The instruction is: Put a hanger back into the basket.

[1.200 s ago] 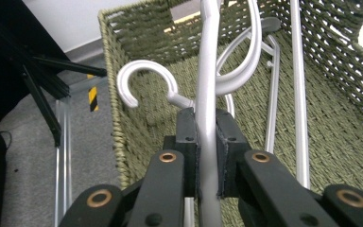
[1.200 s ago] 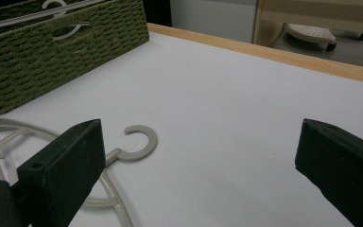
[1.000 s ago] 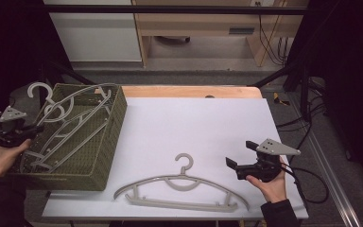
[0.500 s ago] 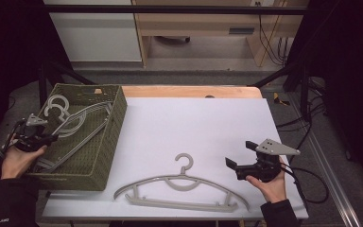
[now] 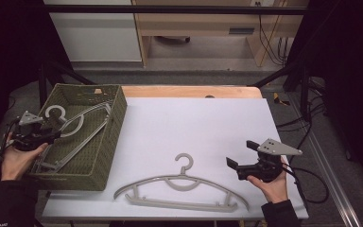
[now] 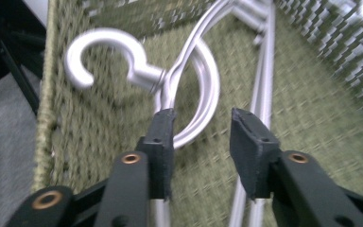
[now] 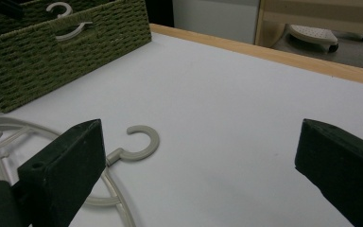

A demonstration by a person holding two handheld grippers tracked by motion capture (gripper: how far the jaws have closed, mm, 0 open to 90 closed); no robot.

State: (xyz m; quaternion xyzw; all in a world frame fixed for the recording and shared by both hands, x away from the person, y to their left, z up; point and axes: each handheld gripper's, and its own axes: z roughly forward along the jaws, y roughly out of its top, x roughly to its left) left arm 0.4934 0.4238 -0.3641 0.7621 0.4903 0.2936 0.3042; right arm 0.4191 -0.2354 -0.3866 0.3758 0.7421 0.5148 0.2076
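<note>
A grey plastic hanger [image 5: 75, 124] lies inside the green woven basket [image 5: 116, 123] at the table's left. My left gripper [image 5: 52, 137] reaches in over the basket's left rim near the hanger's hook. In the left gripper view the left gripper [image 6: 201, 123] has just been opening its jaws. The hanger's neck [image 6: 189, 80] curves between and beyond them, and the pads do not press on it. A second grey hanger [image 5: 182, 182] lies flat on the white table near the front edge. My right gripper [image 5: 239, 153] rests to its right, open wide with nothing between its jaws [image 7: 201, 142].
The basket [image 7: 52, 52] holds several hangers. The white table top [image 5: 194, 123] spreads between basket and right hand, with a wooden strip [image 5: 189, 91] along its far edge. A cable [image 5: 312, 179] trails off the right side.
My left hand has lowered the hanger from above the basket's left rim into the basket, and its jaws have parted from the neck. The right hand and the table hanger have not moved.
</note>
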